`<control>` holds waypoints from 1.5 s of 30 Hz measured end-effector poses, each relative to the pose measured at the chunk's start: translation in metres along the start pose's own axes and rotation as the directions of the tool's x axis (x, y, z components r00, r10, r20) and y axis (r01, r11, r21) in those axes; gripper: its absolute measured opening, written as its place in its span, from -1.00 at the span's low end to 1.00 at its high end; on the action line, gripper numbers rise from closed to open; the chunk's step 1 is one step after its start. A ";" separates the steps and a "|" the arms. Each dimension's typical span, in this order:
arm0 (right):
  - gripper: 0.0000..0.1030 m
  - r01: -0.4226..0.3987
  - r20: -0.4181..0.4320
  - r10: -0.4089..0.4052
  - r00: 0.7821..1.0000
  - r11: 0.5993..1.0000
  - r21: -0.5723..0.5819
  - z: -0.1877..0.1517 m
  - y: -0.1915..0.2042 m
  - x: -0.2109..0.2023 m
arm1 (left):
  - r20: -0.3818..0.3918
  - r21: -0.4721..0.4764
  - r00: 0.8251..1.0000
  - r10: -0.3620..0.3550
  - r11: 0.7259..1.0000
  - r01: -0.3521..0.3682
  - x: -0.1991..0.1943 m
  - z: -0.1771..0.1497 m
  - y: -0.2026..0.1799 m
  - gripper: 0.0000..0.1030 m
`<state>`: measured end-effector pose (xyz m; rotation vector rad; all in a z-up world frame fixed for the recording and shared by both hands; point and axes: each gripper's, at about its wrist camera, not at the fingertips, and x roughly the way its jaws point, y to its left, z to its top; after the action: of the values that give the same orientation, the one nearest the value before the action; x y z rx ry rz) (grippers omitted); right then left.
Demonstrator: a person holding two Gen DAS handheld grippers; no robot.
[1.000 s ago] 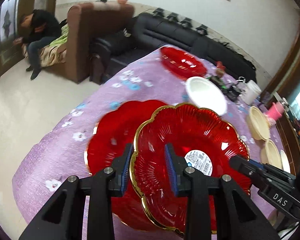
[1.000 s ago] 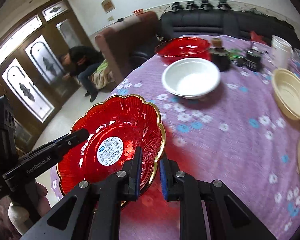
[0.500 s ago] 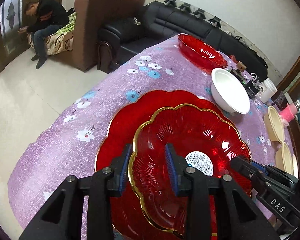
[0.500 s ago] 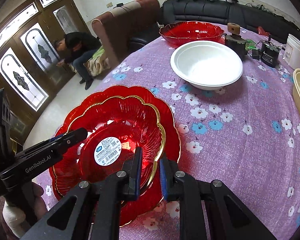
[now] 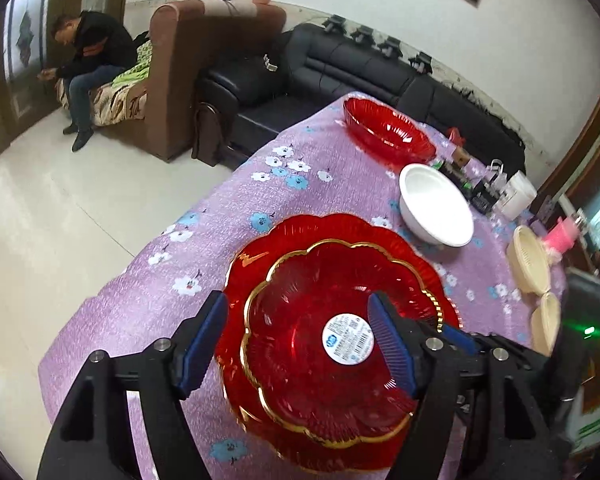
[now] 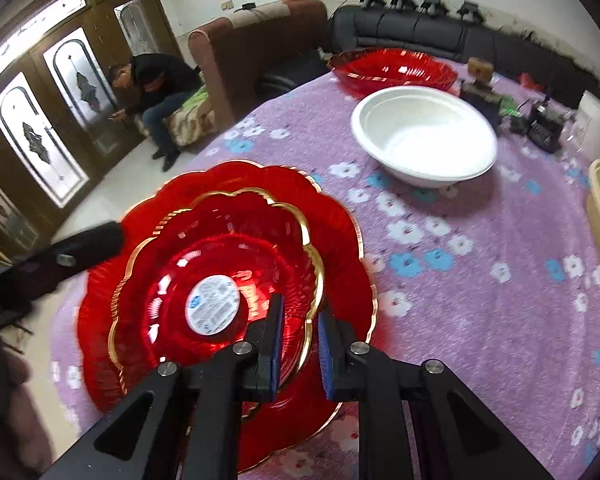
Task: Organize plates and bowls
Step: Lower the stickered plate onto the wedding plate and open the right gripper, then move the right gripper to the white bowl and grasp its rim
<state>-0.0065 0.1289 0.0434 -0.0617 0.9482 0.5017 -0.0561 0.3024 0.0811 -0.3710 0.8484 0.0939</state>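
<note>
Ribbed, gilt-scalloped red glass plate (image 6: 220,264) nests in larger plate (image 6: 340,240); right jaws pinch its rim, left jaws spread wide.

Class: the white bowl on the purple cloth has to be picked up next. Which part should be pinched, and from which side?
Pinch the white bowl at its thin near rim, coming from the front with one finger inside and one outside. It stands upright and open, and its walls are too wide for jaws to span.

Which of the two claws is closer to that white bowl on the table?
Right, by a little. The right gripper clamps the small red plate at its rim on the white bowl side; the left gripper, jaws wide open, sits at the plate's opposite side.
</note>
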 end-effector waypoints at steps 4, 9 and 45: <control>-0.23 0.003 0.019 -0.002 1.000 0.999 -0.043 -0.002 0.010 -0.003 | 0.032 -0.037 0.999 -0.031 0.999 0.032 -0.021 -0.010 0.006 0.47; 0.23 0.106 0.113 -0.094 0.989 0.988 -0.115 -0.004 0.025 -0.015 | 0.074 -0.053 0.997 -0.028 0.998 0.032 -0.043 -0.021 0.009 0.50; 0.50 0.238 0.221 -0.500 0.837 0.698 0.675 -0.183 -0.280 -0.250 | 0.000 0.216 0.996 -0.089 0.972 0.087 -0.037 -0.094 -0.115 0.59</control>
<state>-0.1430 -0.2638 0.0867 0.4355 0.6347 -0.2141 -0.1220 0.1644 0.0845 -0.2031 0.8226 -0.0789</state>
